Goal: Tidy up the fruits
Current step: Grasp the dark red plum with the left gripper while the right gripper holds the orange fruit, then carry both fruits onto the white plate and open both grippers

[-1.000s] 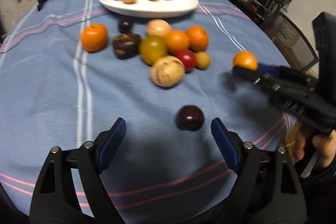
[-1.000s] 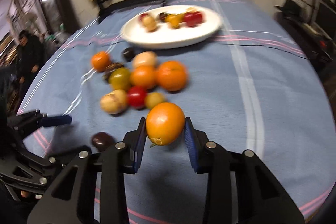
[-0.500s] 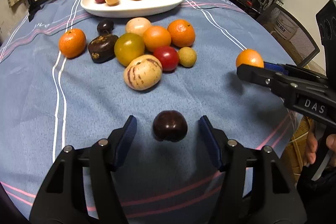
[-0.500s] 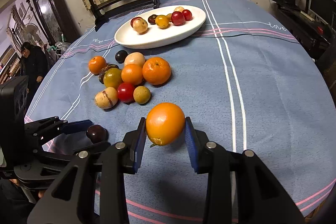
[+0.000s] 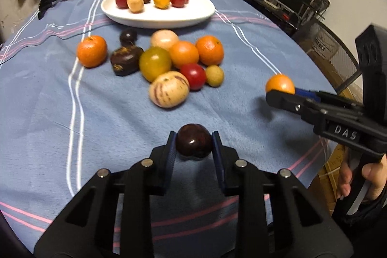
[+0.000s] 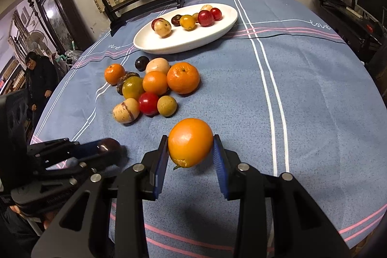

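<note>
Table: a round table with a blue striped cloth (image 6: 302,93) fills both views.
Plate: a white oval plate (image 6: 208,33) sits at the far side, with a few small fruits already on it.
Fruit pile: a bunch of loose fruits (image 5: 167,64) lies on the cloth, near the plate and well apart from both grippers.
Right gripper: the right gripper (image 6: 190,151) holds an orange (image 6: 190,145) tight between its blue pads. The orange is up off the cloth, as its shadow lies under it.
Left gripper: the left gripper (image 5: 194,145) now pinches a dark plum (image 5: 194,143) between its narrow fingers.
What changed: a moment ago the left fingers were wide, with the plum lying on the cloth between them. Now they are squeezed in on both sides of it.
Is the plum lifted: this is hard to tell, since the left view is a bit blurry. It looks just off the cloth or only brushing it.
What it means: both grippers now have a fruit, one each. The picking-up part looks done for these two.
Next step guess: both fruits likely go to the plate, where there is bare room at the front.
Still to do: many fruits wait in the pile, so the job seems far from over.
</note>
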`<act>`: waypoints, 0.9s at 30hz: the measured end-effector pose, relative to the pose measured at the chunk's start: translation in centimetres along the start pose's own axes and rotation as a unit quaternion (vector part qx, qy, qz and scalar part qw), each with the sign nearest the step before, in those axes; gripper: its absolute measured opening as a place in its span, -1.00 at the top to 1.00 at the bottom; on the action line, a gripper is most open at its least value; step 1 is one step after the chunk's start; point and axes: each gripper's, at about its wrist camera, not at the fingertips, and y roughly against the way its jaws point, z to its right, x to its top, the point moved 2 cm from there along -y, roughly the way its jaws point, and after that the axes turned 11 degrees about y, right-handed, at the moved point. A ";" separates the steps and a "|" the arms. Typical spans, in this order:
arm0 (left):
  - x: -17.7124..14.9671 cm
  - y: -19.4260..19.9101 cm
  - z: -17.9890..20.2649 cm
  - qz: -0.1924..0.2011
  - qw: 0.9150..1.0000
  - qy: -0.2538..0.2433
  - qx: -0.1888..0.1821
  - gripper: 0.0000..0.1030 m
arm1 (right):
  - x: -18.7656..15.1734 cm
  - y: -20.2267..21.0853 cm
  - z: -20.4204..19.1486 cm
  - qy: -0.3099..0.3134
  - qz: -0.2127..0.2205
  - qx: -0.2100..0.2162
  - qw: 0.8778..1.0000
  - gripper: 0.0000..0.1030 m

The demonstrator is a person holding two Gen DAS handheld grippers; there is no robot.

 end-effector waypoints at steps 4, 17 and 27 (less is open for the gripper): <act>0.5 1.0 -0.4 0.014 1.000 0.003 0.004 0.43 | 0.2 0.0 -0.4 0.006 0.000 0.000 1.000 0.29; 4.5 2.3 -2.4 0.031 0.999 0.028 -0.011 0.43 | 2.8 -1.1 -0.7 0.015 0.000 0.004 1.000 0.29; 15.1 1.9 -2.3 0.067 0.998 -0.004 0.012 0.42 | 11.0 -2.4 0.6 0.068 0.020 -0.012 0.997 0.30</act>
